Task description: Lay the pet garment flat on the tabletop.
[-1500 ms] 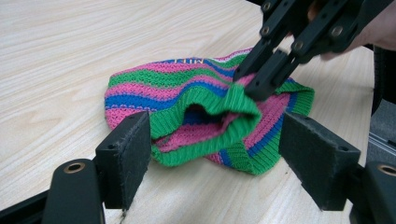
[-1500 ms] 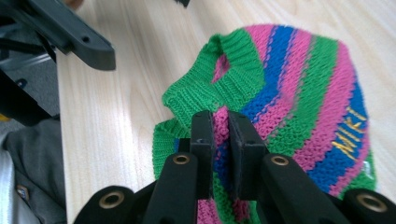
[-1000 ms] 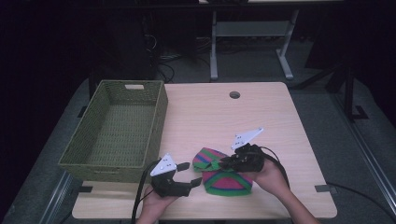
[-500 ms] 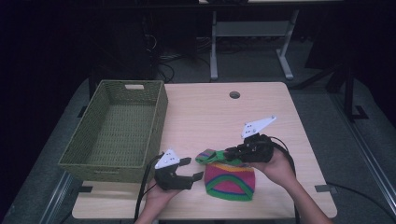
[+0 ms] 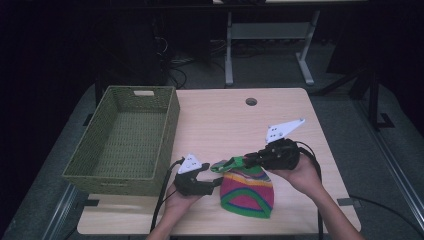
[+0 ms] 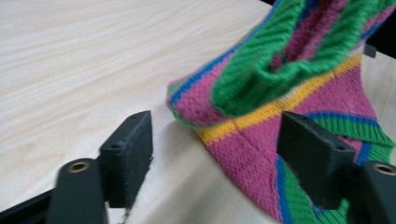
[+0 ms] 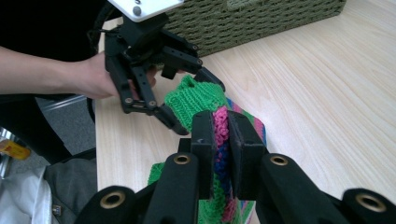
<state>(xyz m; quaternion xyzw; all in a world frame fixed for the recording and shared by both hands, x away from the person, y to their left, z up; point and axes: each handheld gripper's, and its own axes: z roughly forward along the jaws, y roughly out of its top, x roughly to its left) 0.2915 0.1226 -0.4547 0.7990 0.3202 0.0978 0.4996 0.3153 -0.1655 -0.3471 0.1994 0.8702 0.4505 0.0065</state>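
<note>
A: What takes the most room on the table [image 5: 280, 120]?

B: The green woven basket [image 5: 125, 142] at the left side. Its near wall stands close to the table's near edge. The far half and the right part of the table are bare wood, so there is much open room for moving. Near the far edge there is a small round hole [image 5: 251, 101].

A: And where is the striped knit hat [image 5: 247, 192]?

B: It lies at the near edge, in the middle, just right of the basket. One end rests on the wood and the green rim is lifted up.

A: Who lifts it?

B: The right gripper [image 5: 245, 161]. Its jaws are clamped together on the knit, which shows pink and blue between the pads in the right gripper view.

A: And the left gripper [image 5: 216, 181]?

B: It is just left of the hat, low over the table. Its jaws stand wide apart and have just been closing a little. The hat's corner lies between them, but the pads do not press it.
</note>
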